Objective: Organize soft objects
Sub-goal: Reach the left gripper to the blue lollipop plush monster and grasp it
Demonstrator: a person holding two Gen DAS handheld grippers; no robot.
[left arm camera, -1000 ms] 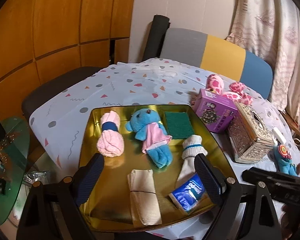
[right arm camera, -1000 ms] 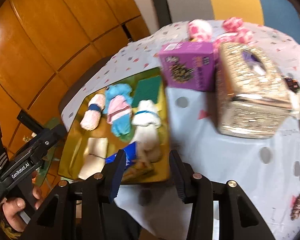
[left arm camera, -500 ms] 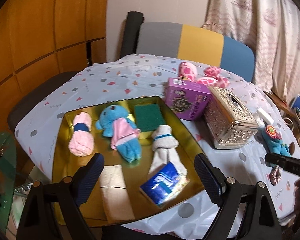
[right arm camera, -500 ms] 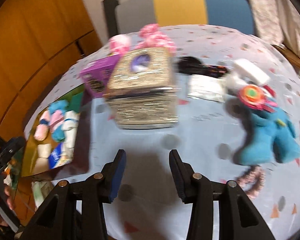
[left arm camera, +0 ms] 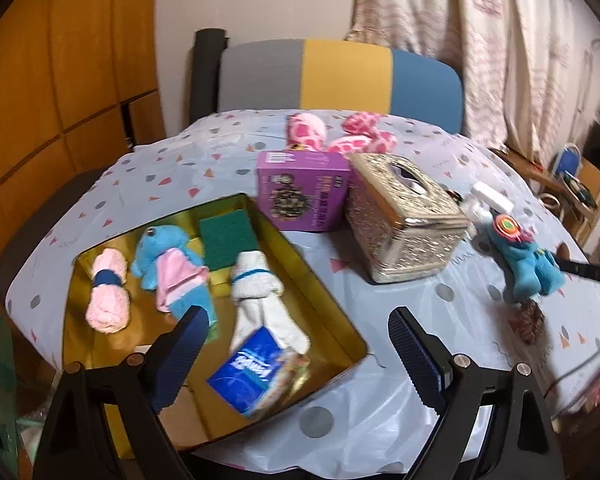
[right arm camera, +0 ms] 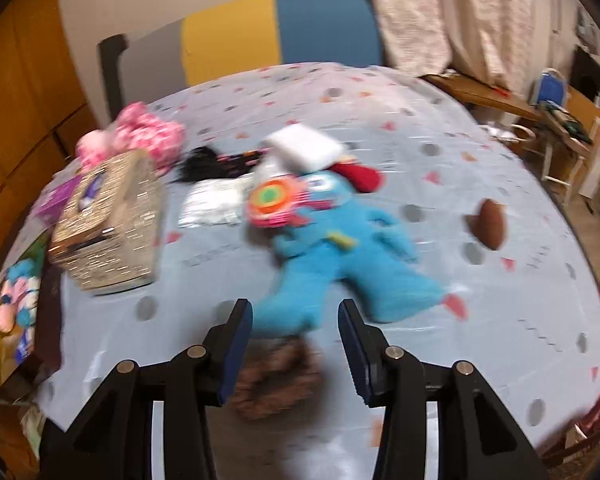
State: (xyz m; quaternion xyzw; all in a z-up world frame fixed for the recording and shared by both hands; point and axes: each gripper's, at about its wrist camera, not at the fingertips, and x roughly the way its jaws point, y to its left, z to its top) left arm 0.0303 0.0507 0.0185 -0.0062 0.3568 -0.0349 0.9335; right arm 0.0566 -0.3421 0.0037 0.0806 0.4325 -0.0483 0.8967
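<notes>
Sorting soft things: gold tray [left arm camera: 342,316] at left already holds rolled towels, a small blue doll [left arm camera: 172,258] and a tissue pack. Left gripper [left arm camera: 296,354] hangs spread and empty over its near corner. Right gripper [right arm camera: 294,340], half-spread and empty, points at the blue plush [right arm camera: 340,256] on the cloth. Next, probably: lower, straddle its leg, pinch.

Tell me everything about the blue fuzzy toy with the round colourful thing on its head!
The blue plush toy looks soft and fuzzy. It lies flat on the spotted tablecloth with legs spread toward the camera. A round pink, orange and green disc covers part of its face, and a small yellow patch sits on its chest. A white block and something red lie by its head. The right tool is open, not touching it.
</notes>
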